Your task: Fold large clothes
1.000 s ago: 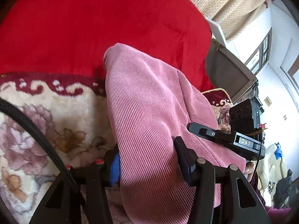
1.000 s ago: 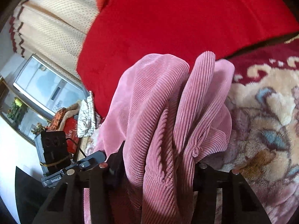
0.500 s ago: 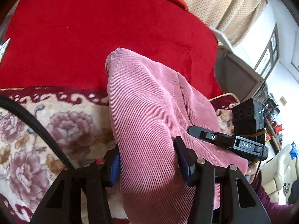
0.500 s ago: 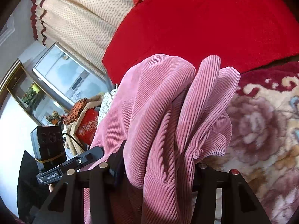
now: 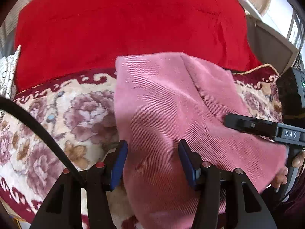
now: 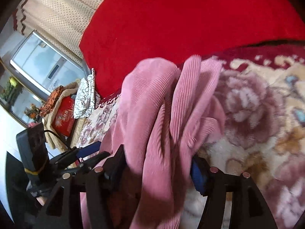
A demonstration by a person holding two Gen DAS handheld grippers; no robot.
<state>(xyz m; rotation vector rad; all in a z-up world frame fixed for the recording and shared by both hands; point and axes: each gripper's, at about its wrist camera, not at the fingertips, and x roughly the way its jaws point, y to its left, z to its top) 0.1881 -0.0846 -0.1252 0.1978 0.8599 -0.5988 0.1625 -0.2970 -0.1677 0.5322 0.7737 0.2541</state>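
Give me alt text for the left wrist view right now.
A pink corduroy garment lies draped over a floral blanket, running between the blue pads of the left tongs. A red blanket fills the background. At right, the right tongs reach over the garment.

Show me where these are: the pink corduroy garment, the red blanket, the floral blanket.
pink corduroy garment [image 5: 162, 99]: left wrist view, flat upper panel.
red blanket [image 5: 124, 28]: left wrist view, middle of its surface.
floral blanket [image 6: 263, 114]: right wrist view, a large flower print.
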